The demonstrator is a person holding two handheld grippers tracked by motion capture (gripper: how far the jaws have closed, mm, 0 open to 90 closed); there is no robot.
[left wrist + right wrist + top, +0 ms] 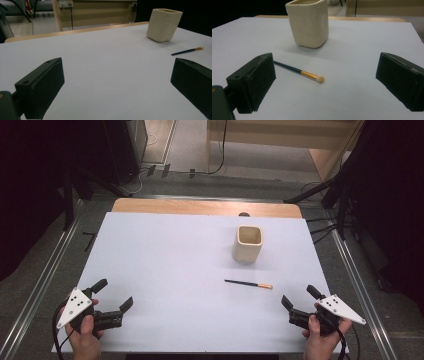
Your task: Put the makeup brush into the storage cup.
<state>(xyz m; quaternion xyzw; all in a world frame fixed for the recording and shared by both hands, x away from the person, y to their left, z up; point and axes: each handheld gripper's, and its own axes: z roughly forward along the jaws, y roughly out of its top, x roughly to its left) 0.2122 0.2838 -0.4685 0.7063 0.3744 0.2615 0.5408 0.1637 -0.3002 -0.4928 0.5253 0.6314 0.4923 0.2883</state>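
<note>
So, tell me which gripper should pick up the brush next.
Right. The right gripper sits open just below the brush, whose tip end points toward it, near the cream cup. The left gripper, also open, is across the table, much farther away.

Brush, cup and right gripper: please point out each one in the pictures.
brush (298, 71): right gripper view, on its dark handle.
cup (247, 251): high view, on its front wall.
right gripper (298, 299): high view, midway between its fingertips.
</note>
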